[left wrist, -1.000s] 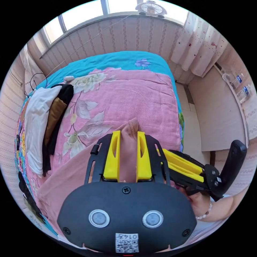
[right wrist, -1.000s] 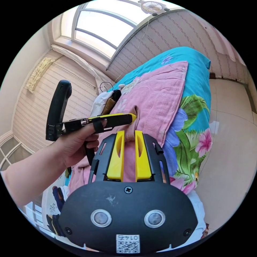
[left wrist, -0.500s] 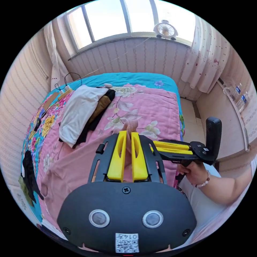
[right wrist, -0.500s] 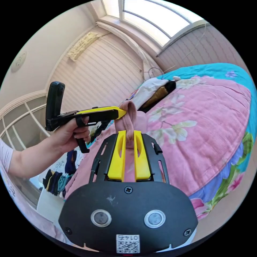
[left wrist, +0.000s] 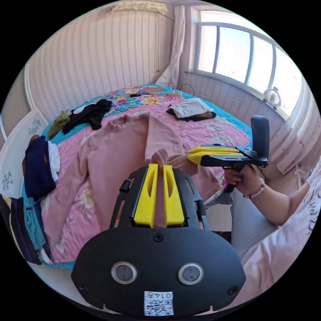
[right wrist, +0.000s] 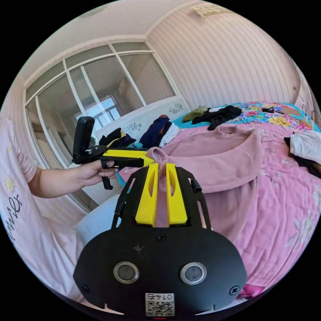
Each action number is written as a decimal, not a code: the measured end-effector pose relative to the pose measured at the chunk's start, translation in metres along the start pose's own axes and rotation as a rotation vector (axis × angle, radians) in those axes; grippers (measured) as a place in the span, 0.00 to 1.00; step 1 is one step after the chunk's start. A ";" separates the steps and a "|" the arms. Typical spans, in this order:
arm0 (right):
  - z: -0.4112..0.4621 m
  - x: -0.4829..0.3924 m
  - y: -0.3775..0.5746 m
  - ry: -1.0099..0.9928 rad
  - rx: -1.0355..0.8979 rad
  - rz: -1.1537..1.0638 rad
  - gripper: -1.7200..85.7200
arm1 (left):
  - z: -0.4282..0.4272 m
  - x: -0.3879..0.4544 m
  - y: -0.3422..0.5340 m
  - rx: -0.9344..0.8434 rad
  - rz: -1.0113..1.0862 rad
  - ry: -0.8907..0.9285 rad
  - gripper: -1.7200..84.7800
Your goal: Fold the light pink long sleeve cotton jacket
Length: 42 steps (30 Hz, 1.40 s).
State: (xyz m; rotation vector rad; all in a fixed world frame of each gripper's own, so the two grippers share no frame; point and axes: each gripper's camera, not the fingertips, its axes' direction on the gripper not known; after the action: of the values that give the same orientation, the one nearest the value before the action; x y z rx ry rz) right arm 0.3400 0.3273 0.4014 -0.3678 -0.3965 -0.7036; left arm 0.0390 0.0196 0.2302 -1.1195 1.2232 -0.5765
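Both yellow-jawed hand-held grippers, left (left wrist: 159,167) and right (right wrist: 160,166), are clamped on one bunched cuff of the light pink long sleeve cotton jacket (left wrist: 113,153), which lies spread on the pink floral quilt (right wrist: 284,207) of the bed. Judged risk: both grips sit close together, so pulling could slip the cuff free or drag the body askew. Half a second earlier, less of the jacket was visible.

Sleeve cuff (left wrist: 159,157) lifted off bed; jacket (left wrist: 117,150) now spread flat; right gripper (left wrist: 192,155) swung alongside.
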 end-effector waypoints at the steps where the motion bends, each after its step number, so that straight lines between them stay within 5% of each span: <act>1: 0.018 -0.011 -0.004 -0.019 -0.052 -0.004 0.05 | -0.008 -0.018 0.017 -0.008 -0.044 0.003 0.03; 19: 0.149 -0.086 -0.061 -0.044 -0.622 -0.014 0.07 | -0.097 -0.233 0.128 -0.146 -0.399 0.049 0.03; 24: 0.168 -0.107 -0.092 -0.074 -0.662 -0.008 0.08 | -0.167 -0.319 0.166 -0.001 -0.654 -0.037 0.03; 32: 0.271 -0.204 -0.220 -0.116 -0.719 -0.373 0.11 | -0.265 -0.470 0.232 0.246 -1.075 -0.331 0.02; 42: 0.433 -0.324 -0.333 -0.048 -0.815 -0.532 0.12 | -0.266 -0.577 0.244 0.270 -1.203 -0.271 0.10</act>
State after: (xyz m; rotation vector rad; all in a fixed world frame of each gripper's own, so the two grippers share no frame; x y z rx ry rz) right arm -0.2102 0.4657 0.6874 -1.0726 -0.2346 -1.3756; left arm -0.4301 0.5104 0.2785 -1.5667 0.1067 -1.3736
